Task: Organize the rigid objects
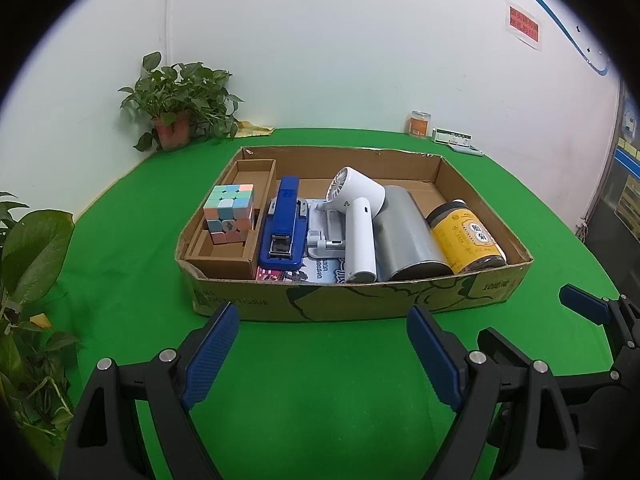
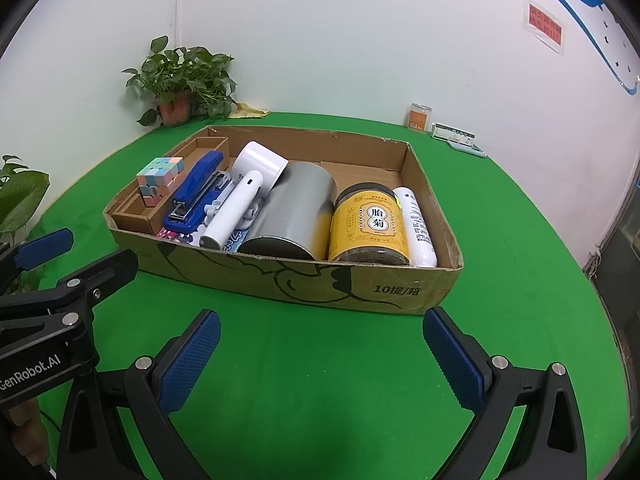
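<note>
A shallow cardboard box [image 1: 344, 300] [image 2: 360, 292] sits on the green table. Inside, from left: a pastel cube [image 1: 229, 213] [image 2: 160, 178] in a narrow inner tray, a blue stapler [image 1: 282, 230] [image 2: 196, 194], a white handheld fan [image 1: 356, 216] [image 2: 244, 196], a grey metal can [image 1: 408, 236] [image 2: 296, 212], a yellow-labelled jar [image 1: 466, 236] [image 2: 370, 226]. A white bottle [image 2: 416, 224] lies at the far right, seen only in the right wrist view. My left gripper [image 1: 324, 356] and right gripper [image 2: 320, 360] are open and empty, in front of the box.
A potted plant [image 1: 176, 108] stands at the back left, and leaves [image 1: 28, 264] crowd the left edge. An orange jar [image 1: 419, 123] and a small carton [image 1: 452, 136] stand at the back right by the wall. A phone stand [image 1: 326, 236] and booklets lie under the fan.
</note>
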A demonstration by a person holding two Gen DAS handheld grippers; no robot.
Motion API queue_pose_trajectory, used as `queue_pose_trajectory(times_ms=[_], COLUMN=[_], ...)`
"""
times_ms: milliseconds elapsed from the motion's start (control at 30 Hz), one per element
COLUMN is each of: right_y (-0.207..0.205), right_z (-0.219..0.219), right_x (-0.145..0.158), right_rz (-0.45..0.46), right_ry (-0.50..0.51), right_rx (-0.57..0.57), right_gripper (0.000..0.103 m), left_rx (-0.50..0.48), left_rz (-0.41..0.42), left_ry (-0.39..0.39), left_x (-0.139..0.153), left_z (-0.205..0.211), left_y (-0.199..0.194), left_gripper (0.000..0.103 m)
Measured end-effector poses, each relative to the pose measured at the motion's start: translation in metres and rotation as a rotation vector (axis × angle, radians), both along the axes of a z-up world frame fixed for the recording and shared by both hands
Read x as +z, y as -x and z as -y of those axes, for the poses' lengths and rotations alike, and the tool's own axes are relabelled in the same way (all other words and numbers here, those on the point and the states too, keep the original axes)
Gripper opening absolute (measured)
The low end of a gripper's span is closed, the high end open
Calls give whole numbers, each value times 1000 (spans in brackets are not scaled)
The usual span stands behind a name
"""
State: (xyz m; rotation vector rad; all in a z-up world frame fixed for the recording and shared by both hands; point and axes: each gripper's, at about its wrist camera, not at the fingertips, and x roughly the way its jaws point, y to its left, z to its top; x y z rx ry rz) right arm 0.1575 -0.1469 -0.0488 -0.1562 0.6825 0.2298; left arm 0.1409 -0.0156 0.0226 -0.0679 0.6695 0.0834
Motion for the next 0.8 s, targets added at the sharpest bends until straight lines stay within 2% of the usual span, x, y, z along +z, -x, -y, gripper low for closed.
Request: queue_pose_trajectory(times_ms=[800], right_y=[1], right_z=[0], right_x=[0], right_rz=[-3], right_ry=[0], right_rx=[-7], right_gripper=[102], left_rx=[2], left_rz=[-25], left_ry=[12], left_x=[-4], left_z=[-1], left_y=[-2], left_gripper=[86])
